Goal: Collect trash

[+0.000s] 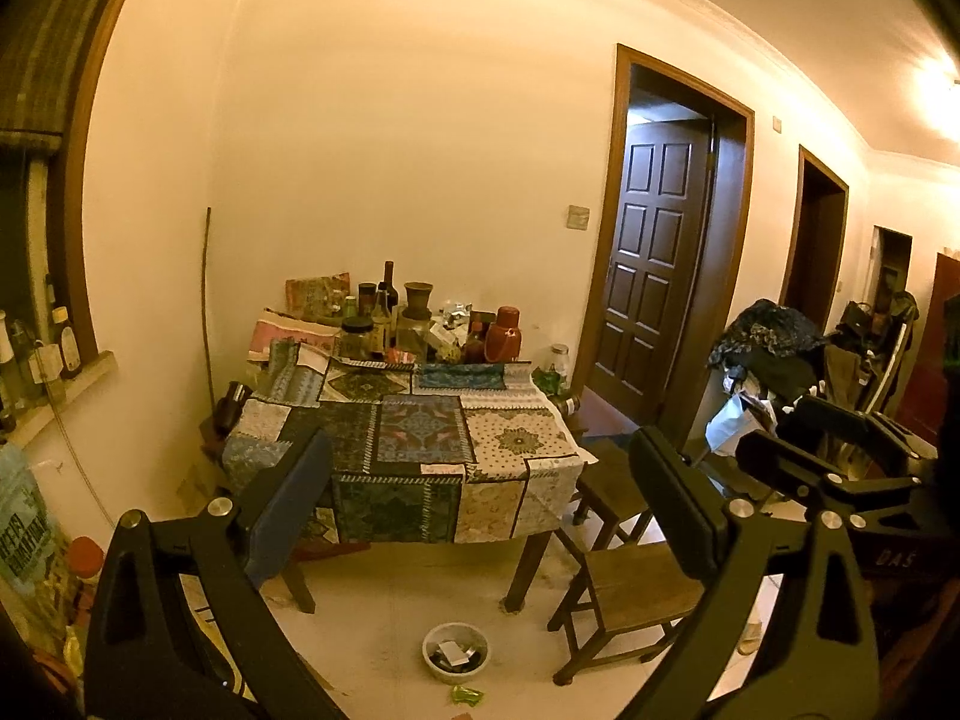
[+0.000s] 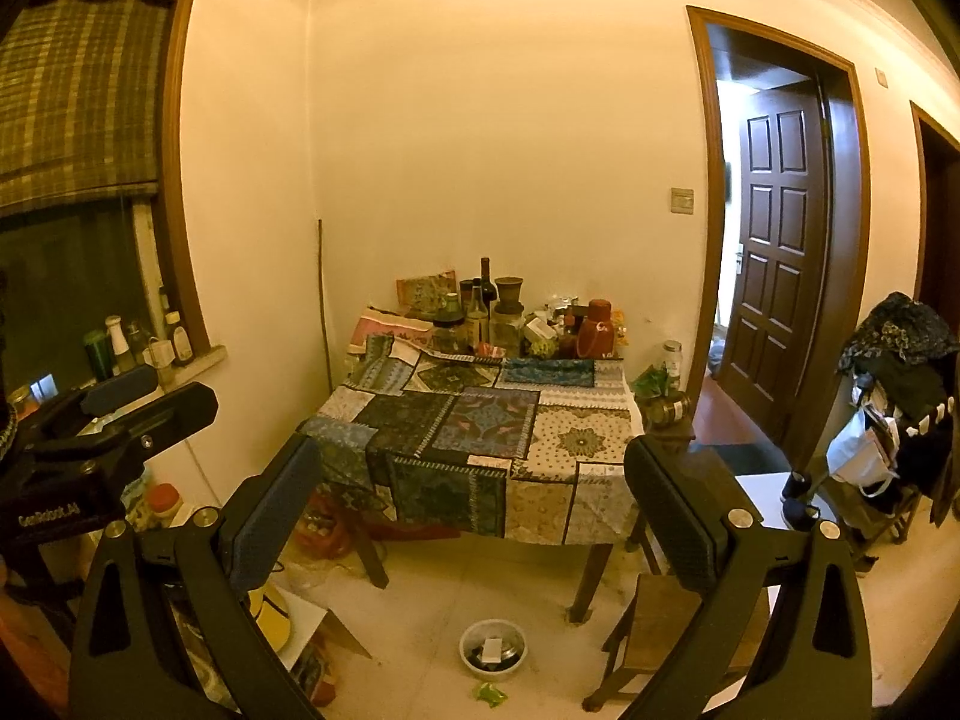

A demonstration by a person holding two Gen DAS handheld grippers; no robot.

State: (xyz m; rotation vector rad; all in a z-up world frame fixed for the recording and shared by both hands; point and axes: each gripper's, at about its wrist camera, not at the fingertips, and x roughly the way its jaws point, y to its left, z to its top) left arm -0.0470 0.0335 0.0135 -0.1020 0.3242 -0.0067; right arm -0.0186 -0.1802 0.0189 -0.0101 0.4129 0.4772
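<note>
I hold both the left gripper [image 1: 480, 498] and right gripper [image 2: 474, 501] spread wide and empty, aimed toward the green wrapper [image 2: 489, 693] lying just beside the floor bowl [image 2: 493, 648], ready to approach.

Open floor [image 2: 432, 612] lies before the table, holding only a white bowl [image 2: 493, 648] and a green wrapper [image 2: 489, 693] just beside it; the tabletop [image 2: 480, 420] is bare in front, crowded with bottles and jars [image 2: 498, 312] along the wall; a wooden stool [image 1: 624, 600] blocks the right, floor clutter [image 2: 300, 636] the left.
</note>
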